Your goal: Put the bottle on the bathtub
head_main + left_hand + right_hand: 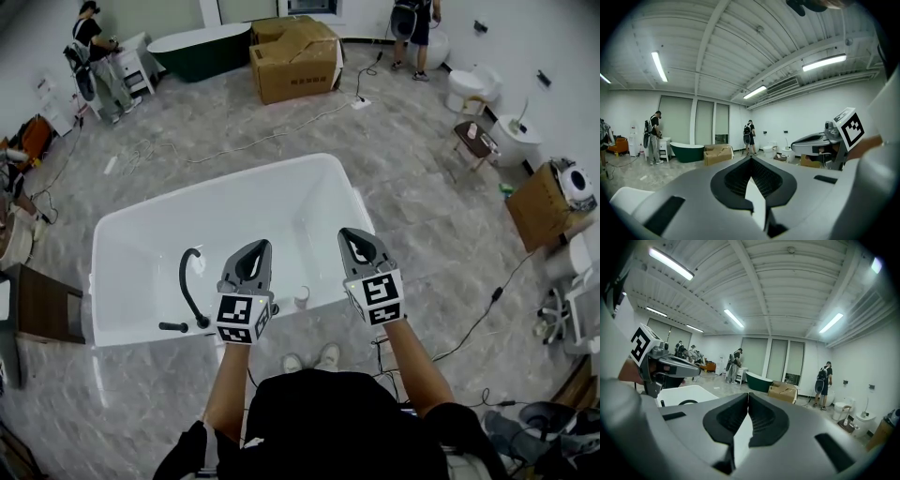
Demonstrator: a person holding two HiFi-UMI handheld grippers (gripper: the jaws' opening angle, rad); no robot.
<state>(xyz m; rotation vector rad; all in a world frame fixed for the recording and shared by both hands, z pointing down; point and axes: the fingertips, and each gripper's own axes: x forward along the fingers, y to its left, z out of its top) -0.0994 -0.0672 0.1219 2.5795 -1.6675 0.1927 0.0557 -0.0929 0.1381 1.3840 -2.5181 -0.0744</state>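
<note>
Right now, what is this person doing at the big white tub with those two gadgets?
A person stands at a white rectangular bathtub, one grey handheld gripper in each hand. The left gripper and the right gripper hover over its near rim, jaws shut and empty. A small pale object, possibly the bottle, stands on that rim between them. A curved black tap is mounted further left.
</note>
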